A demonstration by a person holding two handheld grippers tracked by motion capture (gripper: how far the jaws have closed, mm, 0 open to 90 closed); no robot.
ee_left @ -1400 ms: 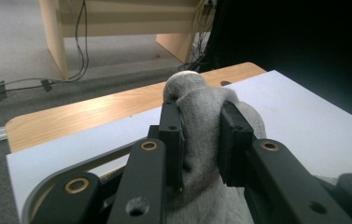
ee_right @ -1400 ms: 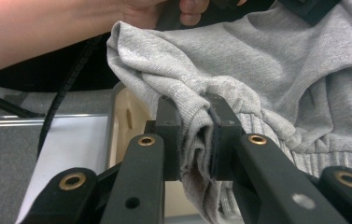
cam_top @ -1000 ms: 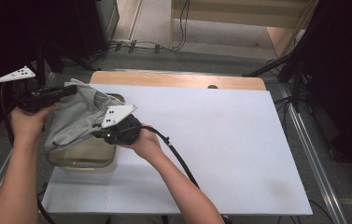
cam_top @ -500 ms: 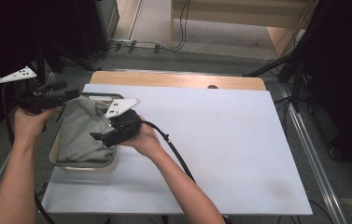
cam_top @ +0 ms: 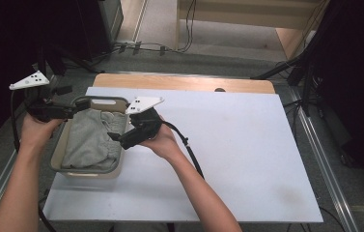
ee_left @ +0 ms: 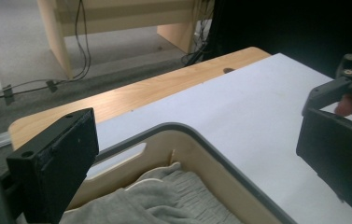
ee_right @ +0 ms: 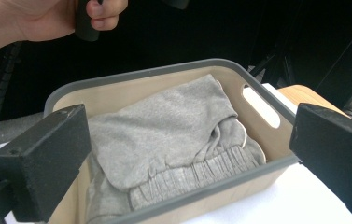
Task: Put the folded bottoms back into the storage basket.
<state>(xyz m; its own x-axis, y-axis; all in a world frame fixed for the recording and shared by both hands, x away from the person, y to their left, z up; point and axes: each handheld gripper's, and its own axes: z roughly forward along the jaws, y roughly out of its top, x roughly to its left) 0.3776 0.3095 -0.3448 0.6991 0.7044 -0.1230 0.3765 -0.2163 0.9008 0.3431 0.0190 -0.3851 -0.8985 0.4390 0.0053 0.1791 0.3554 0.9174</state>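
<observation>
Letting go, both the left gripper (cam_top: 76,107) and right gripper (cam_top: 114,138) have just opened wide, so the grey cloth (cam_top: 89,140) rests inside the box (cam_top: 97,101)

Looking down and forward from high over the near edge of the surface (cam_top: 247,145). Riding close on each hand-held gripper, facing along the jaws, both sharing the bin (ee_right: 173,70) holding grey cloth (ee_right: 164,135).

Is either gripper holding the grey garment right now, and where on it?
No. Both the left gripper and right gripper are open; the grey garment lies loose in the bin.
</observation>
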